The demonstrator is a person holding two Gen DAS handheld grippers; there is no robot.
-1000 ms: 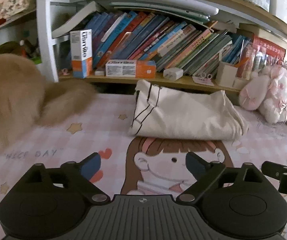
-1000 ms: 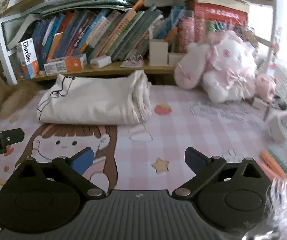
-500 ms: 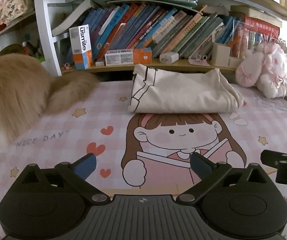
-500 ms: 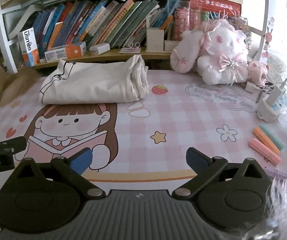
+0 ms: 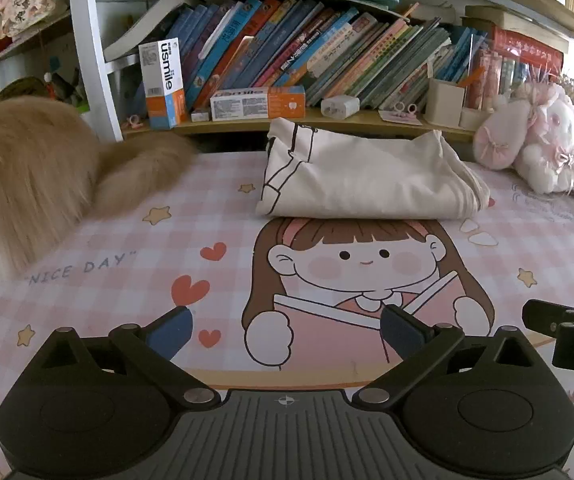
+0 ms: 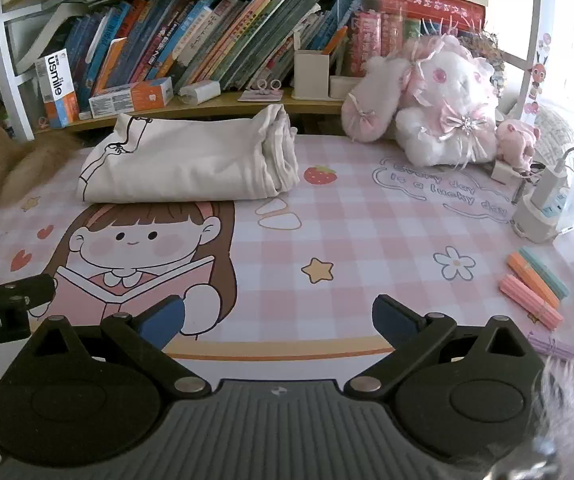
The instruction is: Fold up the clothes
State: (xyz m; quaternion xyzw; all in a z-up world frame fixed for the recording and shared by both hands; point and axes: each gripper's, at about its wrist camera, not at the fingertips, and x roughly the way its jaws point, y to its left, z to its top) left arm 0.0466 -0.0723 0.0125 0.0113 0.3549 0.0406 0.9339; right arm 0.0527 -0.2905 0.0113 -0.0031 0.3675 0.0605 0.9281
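At the far edge of the table (image 5: 135, 280), just below the bookshelf (image 6: 223, 106), we see the cream garment (image 5: 367, 178) lying folded, its long axis running left to right across our view. It sits straight ahead of both grippers and well apart from them. Our left gripper (image 5: 287, 326) and right gripper (image 6: 279, 316) hang over the printed mat, jaws spread wide and holding nothing. From the left the garment looks roughly centred; from the right it lies ahead and leftward, so we judge the left slightly nearer.
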